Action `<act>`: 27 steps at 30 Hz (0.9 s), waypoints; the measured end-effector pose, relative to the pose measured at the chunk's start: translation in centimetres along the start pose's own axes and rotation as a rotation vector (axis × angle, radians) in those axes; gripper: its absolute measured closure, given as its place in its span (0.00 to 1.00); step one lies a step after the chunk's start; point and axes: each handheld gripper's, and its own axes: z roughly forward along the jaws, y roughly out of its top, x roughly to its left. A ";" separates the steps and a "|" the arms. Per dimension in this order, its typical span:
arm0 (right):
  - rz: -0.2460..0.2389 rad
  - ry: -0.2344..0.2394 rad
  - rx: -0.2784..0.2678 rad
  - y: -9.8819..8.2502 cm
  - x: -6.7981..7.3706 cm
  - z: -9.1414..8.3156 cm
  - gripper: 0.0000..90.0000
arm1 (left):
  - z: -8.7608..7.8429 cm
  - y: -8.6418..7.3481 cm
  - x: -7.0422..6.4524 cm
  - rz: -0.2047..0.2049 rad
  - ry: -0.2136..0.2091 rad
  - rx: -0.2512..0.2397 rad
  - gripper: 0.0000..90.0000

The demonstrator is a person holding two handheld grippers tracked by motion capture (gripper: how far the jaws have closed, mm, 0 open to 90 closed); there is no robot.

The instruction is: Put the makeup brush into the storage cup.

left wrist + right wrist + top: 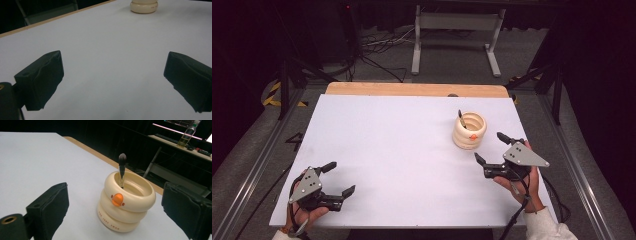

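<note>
A cream ringed holder (469, 130) with an orange duck mark stands upright on the white table (402, 150), right of centre. A dark makeup brush (461, 120) stands in it, bristles up, leaning on the rim. In the right gripper view the holder (126, 203) and brush (122, 170) sit just beyond the jaws. My right gripper (492, 148) is open, a little to the right and near side of the holder, holding nothing. My left gripper (339, 178) is open and empty near the front left corner. In the left gripper view the holder (144, 6) is far off.
A wooden strip (417, 89) runs along the table's far edge. Beyond it a grey metal stand (457, 37) and cables lie on the floor. Metal rails (257, 160) flank the table. A bottle (187, 136) stands on a far desk.
</note>
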 end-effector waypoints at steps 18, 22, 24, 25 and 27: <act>-0.026 -0.004 0.036 -2.0 0.4 -1.1 0.08 | -0.1 0.0 0.0 -0.002 -0.003 -0.002 0.04; -0.021 -0.010 0.046 -2.5 0.4 -1.3 0.08 | -0.1 0.0 -0.1 0.000 -0.005 0.000 0.04; -0.020 -0.009 0.052 -2.8 0.4 -1.5 0.08 | -0.1 0.0 0.0 0.000 -0.005 0.000 0.04; -0.019 -0.011 0.056 -2.9 0.4 -1.5 0.08 | -0.1 0.0 0.0 -0.001 -0.005 0.000 0.04; -0.013 -0.011 0.062 -3.2 0.4 -1.7 0.08 | -0.1 0.0 0.0 0.000 -0.006 0.000 0.04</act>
